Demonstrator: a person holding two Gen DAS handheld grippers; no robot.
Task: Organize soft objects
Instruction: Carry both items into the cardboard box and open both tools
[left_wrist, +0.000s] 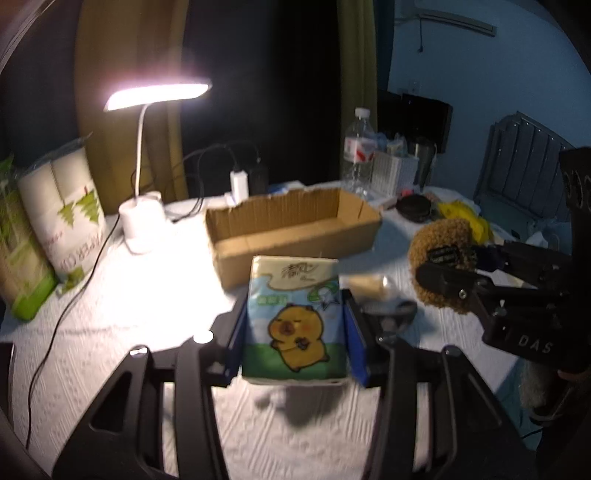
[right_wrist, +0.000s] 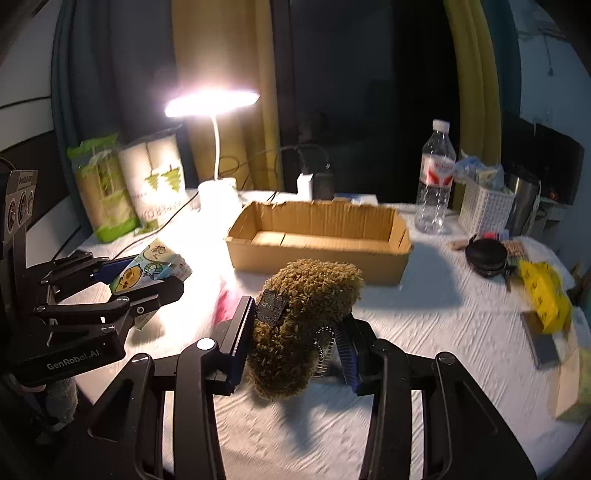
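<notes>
My left gripper (left_wrist: 293, 336) is shut on a tissue pack (left_wrist: 295, 317) printed with a cartoon capybara, held above the white tablecloth; its shadow falls below. The same pack (right_wrist: 147, 269) shows at the left of the right wrist view, clamped in the left gripper (right_wrist: 142, 278). My right gripper (right_wrist: 295, 339) is shut on a fuzzy brown pouch (right_wrist: 303, 314) with a dark label and a bead chain, also lifted off the cloth. In the left wrist view that pouch (left_wrist: 443, 240) and right gripper (left_wrist: 448, 266) sit at the right. An open cardboard box (left_wrist: 295, 225) (right_wrist: 317, 236) lies just beyond both, empty.
A lit desk lamp (left_wrist: 142, 221) (right_wrist: 218, 192) stands left of the box, with toilet roll packs (left_wrist: 59, 206) (right_wrist: 147, 181) and cables at far left. A water bottle (right_wrist: 434, 177), white basket (right_wrist: 484, 206), black round case (right_wrist: 485, 256) and yellow bag (right_wrist: 543, 295) crowd the right.
</notes>
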